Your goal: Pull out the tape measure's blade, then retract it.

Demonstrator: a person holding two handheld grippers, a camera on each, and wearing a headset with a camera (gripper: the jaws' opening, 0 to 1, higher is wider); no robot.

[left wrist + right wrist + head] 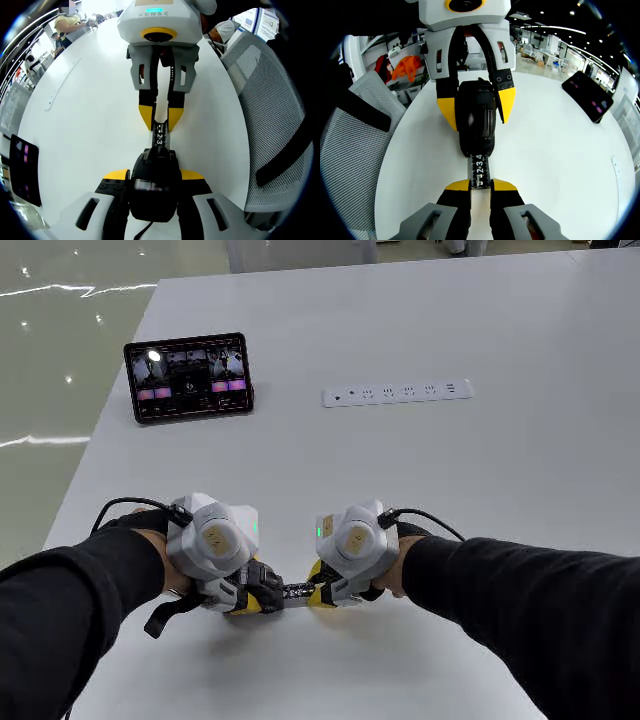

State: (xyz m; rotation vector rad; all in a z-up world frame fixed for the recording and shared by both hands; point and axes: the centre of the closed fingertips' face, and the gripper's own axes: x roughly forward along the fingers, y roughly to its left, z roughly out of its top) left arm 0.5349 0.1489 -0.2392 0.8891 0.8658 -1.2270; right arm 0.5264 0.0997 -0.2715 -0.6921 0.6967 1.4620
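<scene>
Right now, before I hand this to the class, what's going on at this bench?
A person holds a gripper in each hand over a white table. The left gripper is shut on the black tape measure case, and the right gripper pinches the end of the blade. A short length of blade is out between them, with the first few numbers showing. One moment cannot tell whether it is going out or back in.

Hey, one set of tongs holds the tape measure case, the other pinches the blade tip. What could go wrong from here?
The right tongs pinch only the narrow end of the blade; it may slip and snap back. The left tongs squeeze the rounded black case, which might twist loose as you pull.
</scene>
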